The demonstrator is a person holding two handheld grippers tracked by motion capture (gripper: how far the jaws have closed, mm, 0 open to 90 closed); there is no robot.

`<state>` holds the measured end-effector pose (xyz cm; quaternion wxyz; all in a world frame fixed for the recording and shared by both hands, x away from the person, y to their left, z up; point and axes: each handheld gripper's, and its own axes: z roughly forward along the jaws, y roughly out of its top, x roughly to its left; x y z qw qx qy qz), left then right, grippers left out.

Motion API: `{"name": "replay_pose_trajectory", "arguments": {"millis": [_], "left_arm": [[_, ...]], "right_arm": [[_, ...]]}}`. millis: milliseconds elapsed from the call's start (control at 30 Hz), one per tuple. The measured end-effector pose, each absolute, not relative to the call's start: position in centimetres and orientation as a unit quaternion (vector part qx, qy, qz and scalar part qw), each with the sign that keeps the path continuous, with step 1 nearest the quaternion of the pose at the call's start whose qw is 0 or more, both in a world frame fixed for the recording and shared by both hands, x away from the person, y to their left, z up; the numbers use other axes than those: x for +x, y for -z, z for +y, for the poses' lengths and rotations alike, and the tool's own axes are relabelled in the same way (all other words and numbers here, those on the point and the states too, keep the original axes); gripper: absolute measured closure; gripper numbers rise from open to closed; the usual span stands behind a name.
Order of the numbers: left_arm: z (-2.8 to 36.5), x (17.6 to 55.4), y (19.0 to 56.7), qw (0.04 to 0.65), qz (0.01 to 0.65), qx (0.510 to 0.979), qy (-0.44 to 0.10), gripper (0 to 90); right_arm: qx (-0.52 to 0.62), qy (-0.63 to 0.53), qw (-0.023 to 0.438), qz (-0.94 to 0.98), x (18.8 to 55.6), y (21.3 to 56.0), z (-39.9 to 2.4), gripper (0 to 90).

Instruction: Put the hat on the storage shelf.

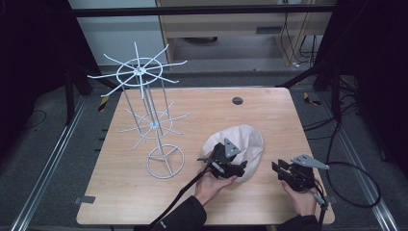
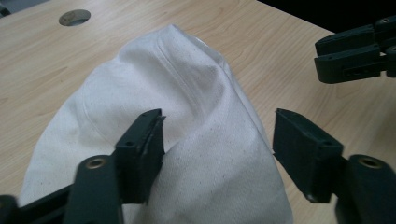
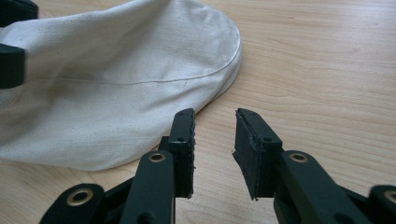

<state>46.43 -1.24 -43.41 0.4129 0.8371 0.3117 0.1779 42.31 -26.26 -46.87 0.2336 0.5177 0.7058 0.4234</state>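
Cap (image 1: 243,142) on table (image 1: 144,192) | wire rack (image 1: 154,120) well left | both grippers parted, empty

white cap (image 2: 201,140) cut off below, underside perhaps hidden

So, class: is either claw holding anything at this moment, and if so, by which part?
Nothing is held. The left claw stands open over the white cloth cap, pads not pinching it. The right claw is open over bare table beside the cap's edge.
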Motion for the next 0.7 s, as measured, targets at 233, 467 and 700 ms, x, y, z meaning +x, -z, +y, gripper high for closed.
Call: {"name": "replay_pose_trajectory", "arguments": {"millis": [233, 467, 700], "left_arm": [[-1.6, 46.3, 43.5, 0.408, 0.31, 0.841, -0.171, 68.8], [-0.7, 46.1, 43.6, 0.413, 0.301, 0.844, -0.162, 85.8], [1.8, 45.0, 43.3, 0.428, 0.274, 0.85, -0.137, 86.3]], "right_arm": [[0.516, -0.42, 0.232, 0.71, 42.4, 46.9, -26.1, 68.0], [0.514, -0.42, 0.234, 0.711, 42.4, 46.9, -26.1, 68.3], [0.511, -0.427, 0.238, 0.707, 42.2, 46.7, -26.0, 69.3]]}}
